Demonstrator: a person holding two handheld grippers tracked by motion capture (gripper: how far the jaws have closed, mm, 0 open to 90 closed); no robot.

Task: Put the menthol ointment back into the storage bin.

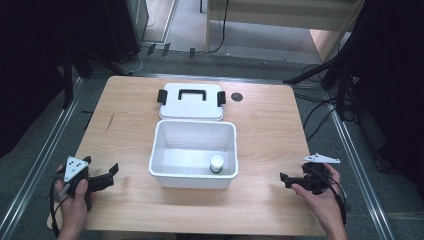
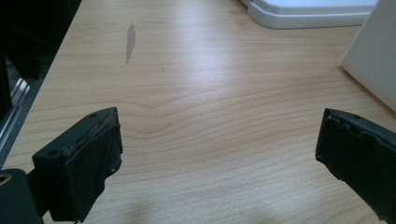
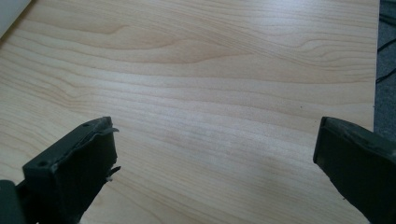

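While spread wide over bare wood: left jaws in the left gripper view, pinching nothing, one at each lower corner.
Right jaws: likewise wide apart in the right gripper view, nothing between, table (image 3: 224, 84) grain beneath.
Left gripper (image 1: 111, 172): from the high view, low at the table's near left, pointing right toward the bin, grey plate on top.
Right gripper (image 1: 284, 177): near right of the table, pointing left toward the bin, plate tilted up.
Left hand (image 1: 76, 200): wrapped round the gripper body, forearm entering from the bottom edge.
Right hand (image 1: 320, 197): gripping from behind, forearm angled in from the lower right.
Bin (image 1: 165, 150): white, open, mid-table between the two grippers, well apart from both.
Jar (image 1: 216, 163): small, white-capped, upright inside the bin at its near right corner.
Lid (image 1: 191, 107): white, black handle and side latches, flat on the table just behind the bin.
Seen from the left gripper view: dark streak (image 2: 130, 41) on the wood, bin wall (image 2: 373, 56) at right, lid edge (image 2: 308, 14) at top.
Seen from the right gripper view: table's far edge, grey floor (image 3: 385, 51) at right.
Black disc (image 1: 236, 97): on the table right of the lid.
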